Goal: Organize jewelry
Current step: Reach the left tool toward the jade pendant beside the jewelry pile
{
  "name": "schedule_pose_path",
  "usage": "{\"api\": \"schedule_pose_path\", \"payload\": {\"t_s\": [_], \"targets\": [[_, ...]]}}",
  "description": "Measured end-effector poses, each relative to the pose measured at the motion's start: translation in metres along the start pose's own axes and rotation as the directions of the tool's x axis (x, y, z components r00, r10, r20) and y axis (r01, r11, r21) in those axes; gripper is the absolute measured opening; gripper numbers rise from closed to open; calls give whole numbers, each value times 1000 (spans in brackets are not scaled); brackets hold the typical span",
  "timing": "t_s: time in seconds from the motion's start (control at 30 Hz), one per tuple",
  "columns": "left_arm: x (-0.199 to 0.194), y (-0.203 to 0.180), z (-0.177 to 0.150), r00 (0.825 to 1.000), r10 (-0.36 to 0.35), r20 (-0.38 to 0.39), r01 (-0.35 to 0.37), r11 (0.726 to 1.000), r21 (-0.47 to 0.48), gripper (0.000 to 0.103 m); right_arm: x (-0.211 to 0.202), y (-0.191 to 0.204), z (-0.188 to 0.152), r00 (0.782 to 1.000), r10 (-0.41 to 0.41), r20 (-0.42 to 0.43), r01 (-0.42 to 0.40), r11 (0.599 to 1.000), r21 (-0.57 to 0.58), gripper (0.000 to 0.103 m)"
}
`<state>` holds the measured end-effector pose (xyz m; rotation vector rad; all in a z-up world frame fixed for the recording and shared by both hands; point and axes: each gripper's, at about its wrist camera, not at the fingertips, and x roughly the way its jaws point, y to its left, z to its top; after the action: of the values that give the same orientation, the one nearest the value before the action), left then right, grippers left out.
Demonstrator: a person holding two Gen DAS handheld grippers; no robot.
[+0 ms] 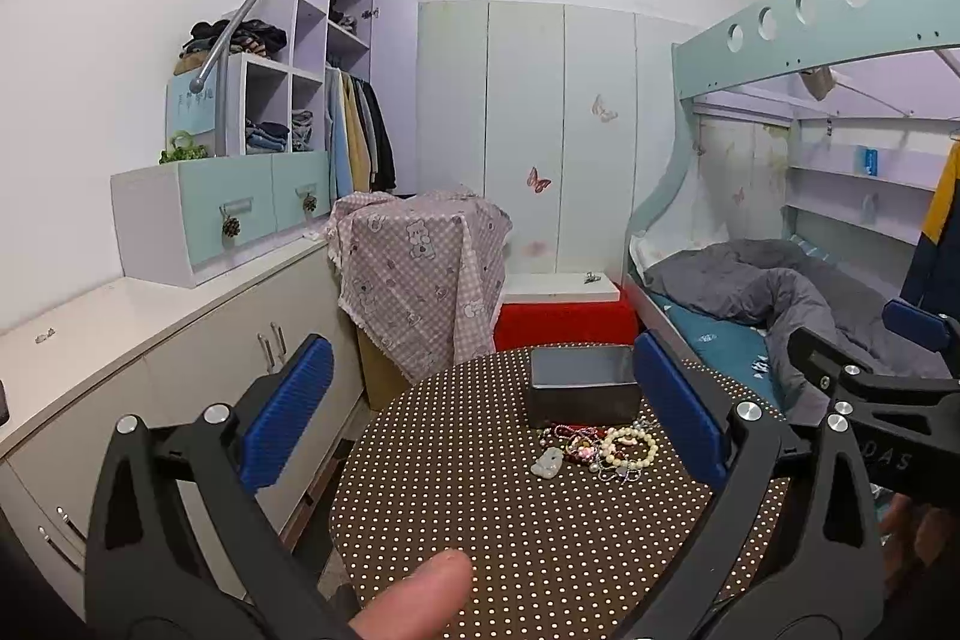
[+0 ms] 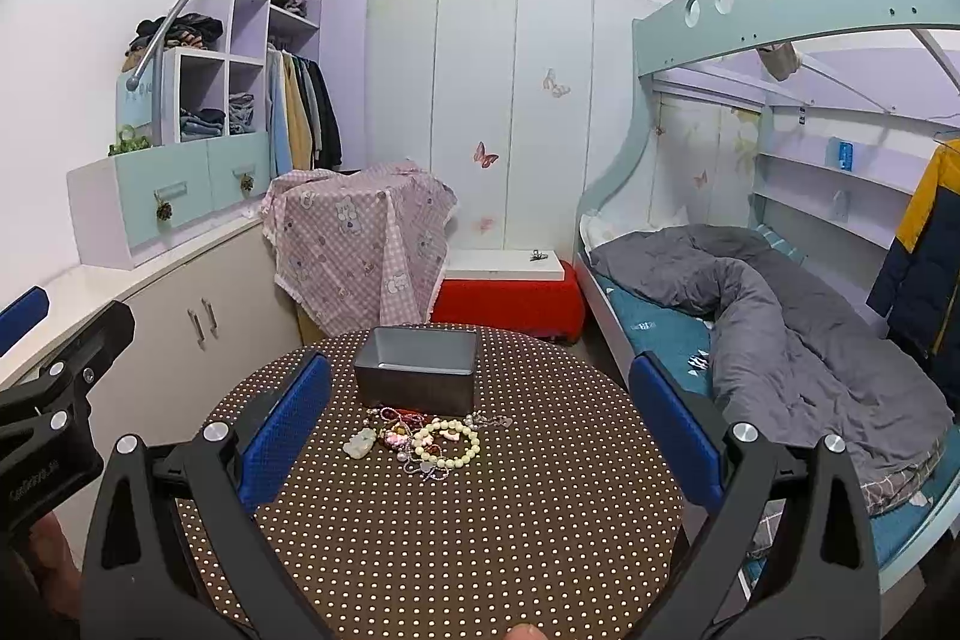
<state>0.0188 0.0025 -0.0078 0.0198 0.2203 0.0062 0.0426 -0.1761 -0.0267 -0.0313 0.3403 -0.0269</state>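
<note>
My left gripper (image 1: 483, 412) and right gripper (image 2: 480, 421) both gaped wide and empty, the tangled heap of beaded bracelets and pendants (image 2: 423, 439) lay untouched just ahead, beside the empty grey rectangular metal box (image 2: 417, 376), so nothing was sorted.

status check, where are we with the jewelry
Left gripper and right gripper open, empty. Jewelry pile on the dotted table, by the empty grey box. Nothing in the way.
</note>
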Motion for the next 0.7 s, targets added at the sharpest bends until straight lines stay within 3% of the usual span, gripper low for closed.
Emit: {"api": "schedule_pose_path", "payload": {"t_s": [0.13,0.27,0.37,0.47,0.7], "targets": [[18,-8,-6,1000,1,-30,-1,1000,2,98,13,0,-4,1000,-5,-20,5,1000,-7,95],[51,-2,-18,993,-6,-121,7,1000,14,98,33,-6,-15,998,-13,-69,12,1000,-11,95],[82,-3,-33,973,-5,-232,12,999,30,98,57,-14,-32,990,-18,-137,18,1000,0,96],[108,-8,-50,969,-11,-248,20,999,34,98,77,-19,-45,982,-19,-189,20,1000,5,96],[172,-25,-86,929,-25,-369,64,994,93,98,117,-30,-71,955,0,-297,5,1000,16,96]]}}
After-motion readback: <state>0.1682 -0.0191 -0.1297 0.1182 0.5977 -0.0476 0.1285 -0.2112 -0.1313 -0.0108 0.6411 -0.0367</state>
